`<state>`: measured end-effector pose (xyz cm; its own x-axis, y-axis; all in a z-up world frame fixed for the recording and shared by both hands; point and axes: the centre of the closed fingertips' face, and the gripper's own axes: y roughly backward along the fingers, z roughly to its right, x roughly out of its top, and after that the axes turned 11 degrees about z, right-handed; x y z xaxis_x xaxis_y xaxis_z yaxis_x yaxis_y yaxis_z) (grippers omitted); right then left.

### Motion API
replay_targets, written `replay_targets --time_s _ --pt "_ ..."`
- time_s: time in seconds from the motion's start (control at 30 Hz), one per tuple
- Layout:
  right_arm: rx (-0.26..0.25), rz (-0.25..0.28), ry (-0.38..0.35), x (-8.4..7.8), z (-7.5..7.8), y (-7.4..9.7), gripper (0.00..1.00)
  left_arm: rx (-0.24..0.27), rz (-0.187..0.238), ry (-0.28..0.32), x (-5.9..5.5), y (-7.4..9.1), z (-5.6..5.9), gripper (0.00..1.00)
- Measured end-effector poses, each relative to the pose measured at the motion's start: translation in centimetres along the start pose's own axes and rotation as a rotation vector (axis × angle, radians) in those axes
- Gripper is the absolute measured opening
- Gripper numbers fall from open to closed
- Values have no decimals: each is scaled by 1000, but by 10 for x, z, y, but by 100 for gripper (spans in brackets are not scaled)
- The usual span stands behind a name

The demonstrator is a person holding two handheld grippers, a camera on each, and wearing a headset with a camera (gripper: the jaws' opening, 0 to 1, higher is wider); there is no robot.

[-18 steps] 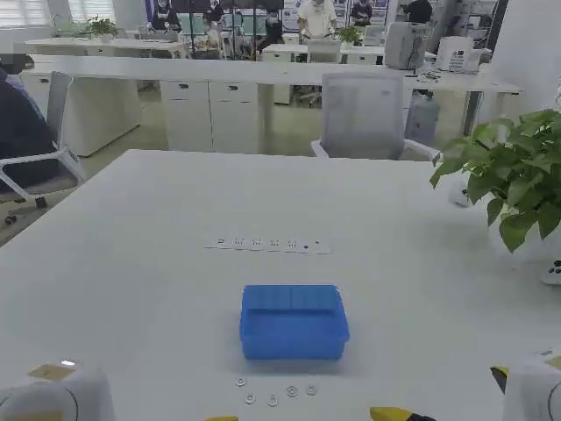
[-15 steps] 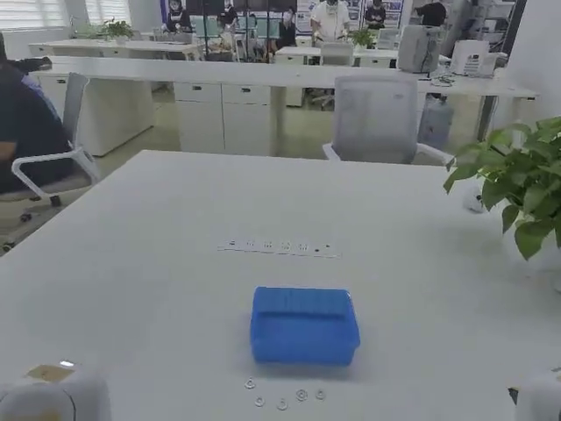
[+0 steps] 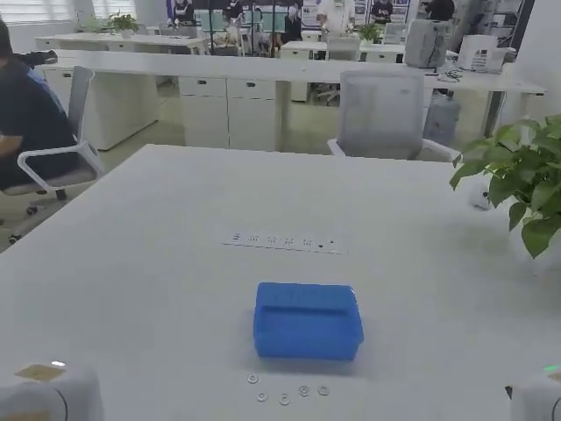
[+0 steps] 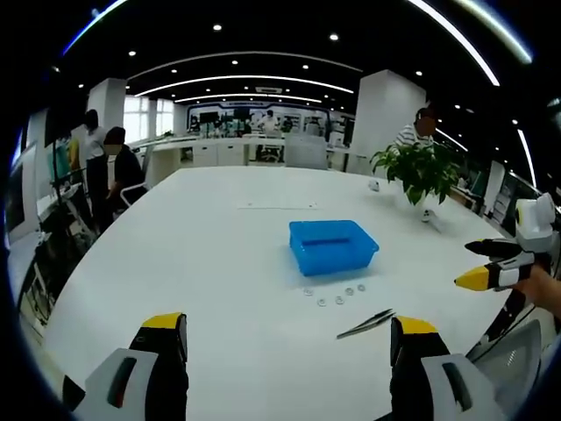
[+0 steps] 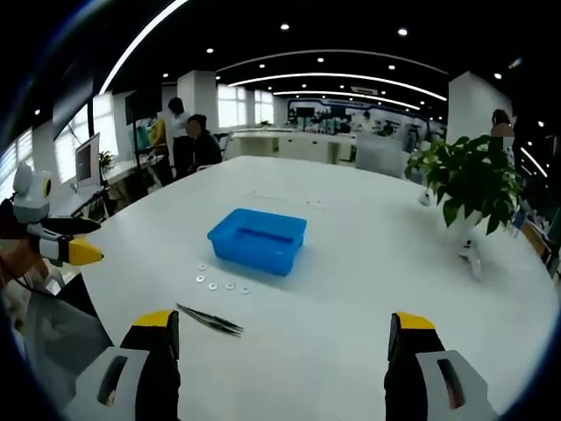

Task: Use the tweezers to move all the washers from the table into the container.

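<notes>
— Toward the front edge of the table (image 3: 131, 263), what lies where?

— A blue container (image 3: 307, 320) sits a little back from that edge, about midway along it. The washers (image 3: 284, 400) lie in a loose cluster on the bare top just in front of it, between it and the edge. I count five, though they are small enough that I may be off by one. The tweezers (image 5: 210, 321) lie flat closer to the edge than the washers, near them but apart.

— And the grippers?

— The left gripper (image 4: 287, 324) has its jaws spread wide with nothing between them. The right gripper (image 5: 284, 320) is the same. Both hang over the front edge, well apart from each other.

— Which step is this, then?

— The very first, I judge. The tweezers lie untouched, every washer I can see is on the table, and I make out none in the container.

— What does the next move call for?

— One gripper must come down on the tweezers. They are thin and lie flat, so the jaws would have to close low across the legs. The hold should leave the tips free to pinch a washer.
</notes>
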<state>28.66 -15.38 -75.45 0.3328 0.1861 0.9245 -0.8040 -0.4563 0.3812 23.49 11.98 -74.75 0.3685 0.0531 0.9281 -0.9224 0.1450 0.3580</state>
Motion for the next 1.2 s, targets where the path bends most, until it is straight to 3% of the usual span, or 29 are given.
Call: replay_targets --time_s 0.43,0.57,0.9,1.2 --pt "10 -19 11 -4 -2 -1 98 -10 -3 -9 0 -3 0 99" --pt "16 -52 45 -11 -4 -3 97 -30 -17 -4 -5 -7 6 99" --pt "10 -47 37 -7 5 -7 96 -42 -31 -10 -6 -17 10 99" --pt "27 -51 56 -5 4 -11 93 -71 -44 -27 -5 -29 17 97"
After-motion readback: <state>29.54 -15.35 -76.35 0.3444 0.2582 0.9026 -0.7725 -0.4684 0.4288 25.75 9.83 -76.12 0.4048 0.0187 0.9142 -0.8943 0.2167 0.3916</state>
